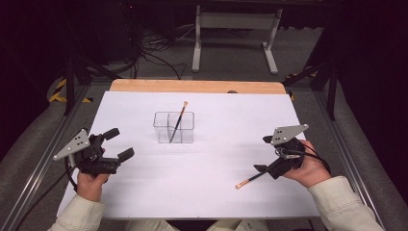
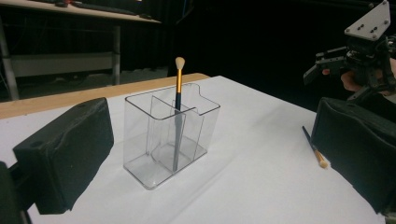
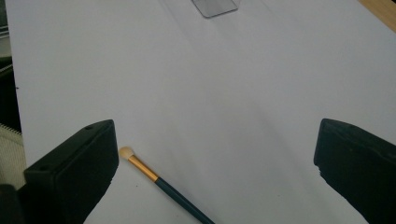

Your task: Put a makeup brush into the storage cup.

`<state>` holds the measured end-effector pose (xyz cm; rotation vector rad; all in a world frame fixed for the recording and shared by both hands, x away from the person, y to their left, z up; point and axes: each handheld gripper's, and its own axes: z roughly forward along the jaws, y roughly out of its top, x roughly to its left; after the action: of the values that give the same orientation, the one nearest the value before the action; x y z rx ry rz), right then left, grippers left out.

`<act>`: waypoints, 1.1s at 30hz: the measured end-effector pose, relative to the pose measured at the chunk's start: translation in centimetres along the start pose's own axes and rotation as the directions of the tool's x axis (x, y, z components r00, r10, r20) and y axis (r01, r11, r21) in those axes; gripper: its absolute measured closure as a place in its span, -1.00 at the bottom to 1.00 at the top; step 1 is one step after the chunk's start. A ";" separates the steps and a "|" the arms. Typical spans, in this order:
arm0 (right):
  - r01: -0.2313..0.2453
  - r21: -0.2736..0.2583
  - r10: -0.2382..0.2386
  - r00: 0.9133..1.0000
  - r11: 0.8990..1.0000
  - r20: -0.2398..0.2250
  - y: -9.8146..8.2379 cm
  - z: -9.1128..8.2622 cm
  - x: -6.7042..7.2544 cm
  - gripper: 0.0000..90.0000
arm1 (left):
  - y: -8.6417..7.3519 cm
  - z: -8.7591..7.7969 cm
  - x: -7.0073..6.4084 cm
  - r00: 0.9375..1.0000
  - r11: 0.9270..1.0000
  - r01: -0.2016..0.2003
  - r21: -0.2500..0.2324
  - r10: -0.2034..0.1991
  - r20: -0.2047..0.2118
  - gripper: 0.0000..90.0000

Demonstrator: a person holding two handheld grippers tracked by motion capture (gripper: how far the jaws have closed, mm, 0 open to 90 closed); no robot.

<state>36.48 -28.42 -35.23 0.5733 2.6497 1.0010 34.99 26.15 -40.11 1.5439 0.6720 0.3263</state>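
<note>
High view: right gripper (image 1: pixel 260 155), jaws spread wide, grasping nothing, tilted down over the white table (image 1: pixel 144 192). A loose brush (image 1: pixel 249 180) lies flat just below and in front of its lower jaw, bristle end pointing away from the hand; judged the next piece to be picked up. Left gripper (image 1: pixel 122 144), likewise unclenched and empty, waits well apart from the brush. Ahead of both, between them, a clear organizer (image 1: pixel 174 127) holds a standing brush (image 1: pixel 179 120) leaning against its divider, bristles up, so likely already stored

Left gripper view: organizer (image 2: pixel 168 135) straight ahead between the parted jaws, standing brush (image 2: pixel 178 107) upright in a middle compartment. Loose brush (image 2: pixel 314 148) beside the right-hand jaw; right gripper (image 2: pixel 327 65) beyond it

Right gripper view: loose brush (image 3: pixel 159 179) on the table just beside the left-hand jaw, not between the pads; jaws would need to shift over before closing. Organizer (image 3: pixel 215 7) base far ahead
</note>
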 end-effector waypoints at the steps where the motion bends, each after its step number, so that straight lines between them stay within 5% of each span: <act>1: 0.007 0.002 -0.007 1.000 1.000 -0.003 0.3 0.1 0.0 -0.99 | 0.0 0.0 0.0 1.000 1.000 0.001 0.004 -0.001 0.000 -1.00; 17: 0.064 0.148 -0.055 0.996 0.987 -0.063 1.1 1.2 0.0 -0.98 | -0.1 -0.2 0.0 1.000 1.000 0.007 0.013 -0.007 -0.009 -1.00; 33: 0.087 0.218 -0.067 0.993 0.972 -0.097 1.3 2.2 -0.1 -0.96 | -0.3 0.1 0.0 1.000 1.000 0.010 0.020 -0.010 -0.003 -1.00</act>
<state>37.73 -26.28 -35.97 0.4758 2.8612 0.7303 34.95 26.09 -40.42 1.5590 0.6870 0.3147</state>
